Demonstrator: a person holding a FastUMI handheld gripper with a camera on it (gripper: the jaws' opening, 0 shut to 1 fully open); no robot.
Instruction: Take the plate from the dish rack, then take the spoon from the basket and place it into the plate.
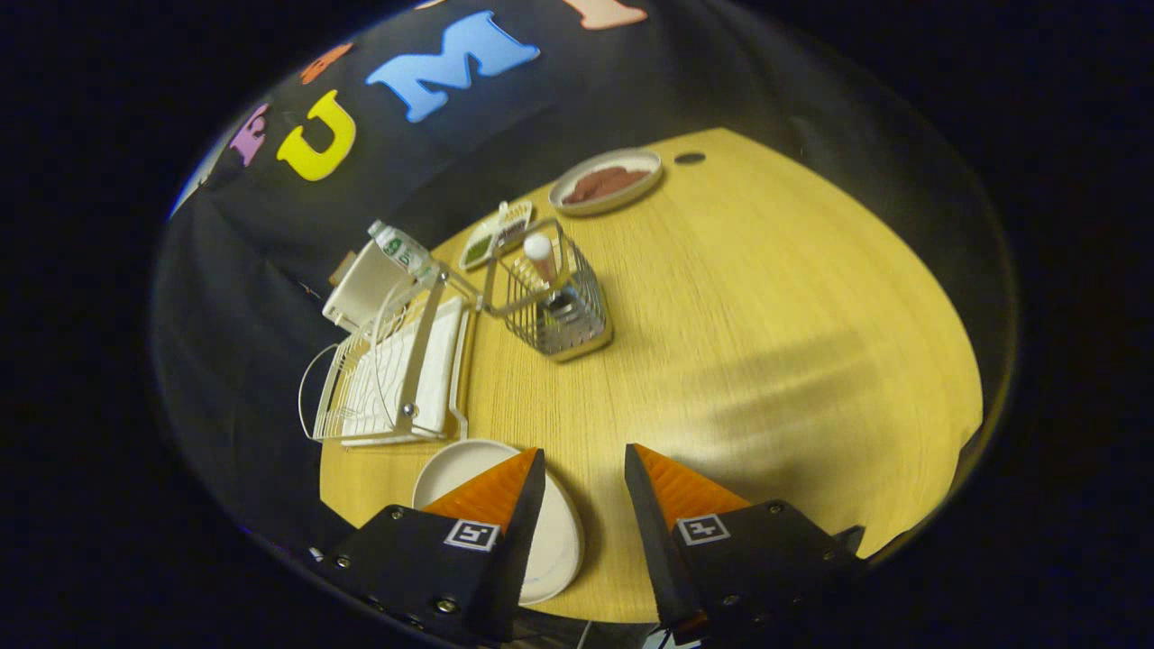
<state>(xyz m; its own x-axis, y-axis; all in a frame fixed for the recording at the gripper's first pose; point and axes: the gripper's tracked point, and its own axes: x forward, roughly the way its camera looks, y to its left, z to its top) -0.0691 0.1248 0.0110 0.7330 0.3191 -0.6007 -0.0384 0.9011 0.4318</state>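
In the gripper view the gripper [584, 464] hangs with fingers spread wide and empty above the table [766, 342], the plate [469, 469] already lying flat under one finger beside the dish rack [388, 379], leaving the spoon [544, 261] upright in the wire basket [550, 302] beyond, seemingly the next pick.

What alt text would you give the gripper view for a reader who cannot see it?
The gripper hangs open and empty over a wooden table, its jaws apart, with a white plate lying flat on the table under the left finger. Beyond stand a white dish rack and a wire basket holding a spoon; farther off sits a dish of brown food.
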